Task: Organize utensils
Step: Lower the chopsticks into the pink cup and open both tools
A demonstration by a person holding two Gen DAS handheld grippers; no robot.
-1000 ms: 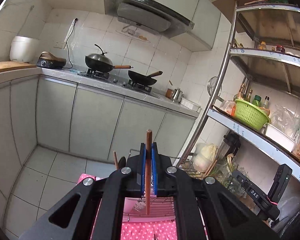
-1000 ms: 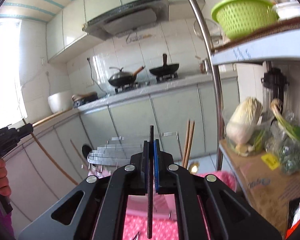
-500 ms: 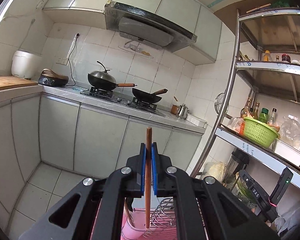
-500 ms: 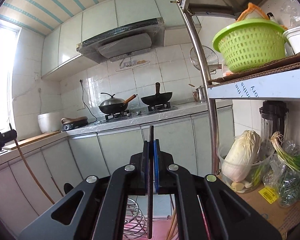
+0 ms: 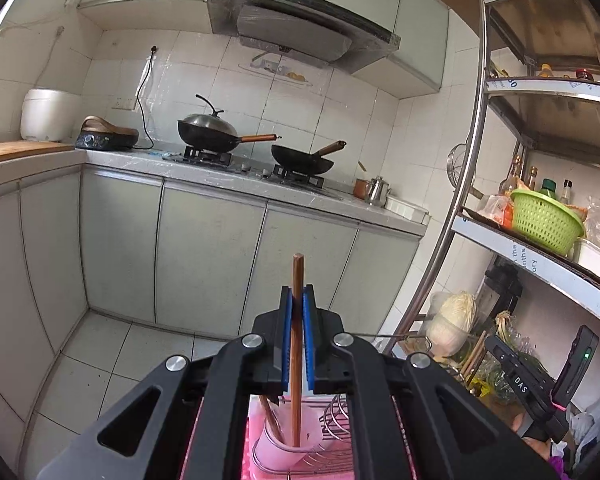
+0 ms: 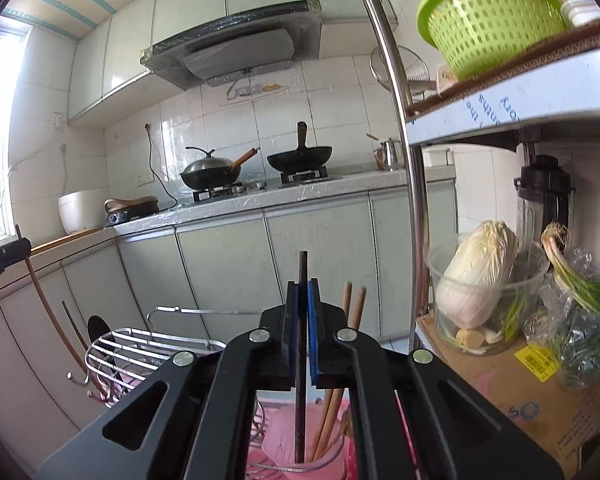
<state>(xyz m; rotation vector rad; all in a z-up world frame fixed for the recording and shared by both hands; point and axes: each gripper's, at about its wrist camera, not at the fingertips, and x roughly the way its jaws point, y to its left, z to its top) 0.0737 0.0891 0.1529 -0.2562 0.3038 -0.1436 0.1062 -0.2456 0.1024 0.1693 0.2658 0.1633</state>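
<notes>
Both views tilt back down since half a second ago, so the pink cup shows again under each tool. Left tool is clenched on a brown chopstick, held upright between the blue pads; its top sticks out above the pads, its lower end sits inside the pink cup. Second brown chopstick leans in the same cup, to the left of the held one. Cup stands at the left end of a wire dish rack on a pink cloth. Right of that, a metal shelf rack with a green basket on one shelf and a cabbage lower down.

Right wrist view: at far left, the other tool's black body and a thin brown stick hanging from it; wire rack sits lower left. Right tool is clenched on a dark chopstick, upright, lower end down in the pink cup. Two brown chopsticks lean in the cup just right of the tool. Further right, cabbage in a clear tub, green onions beside it, both on a cardboard box.
</notes>
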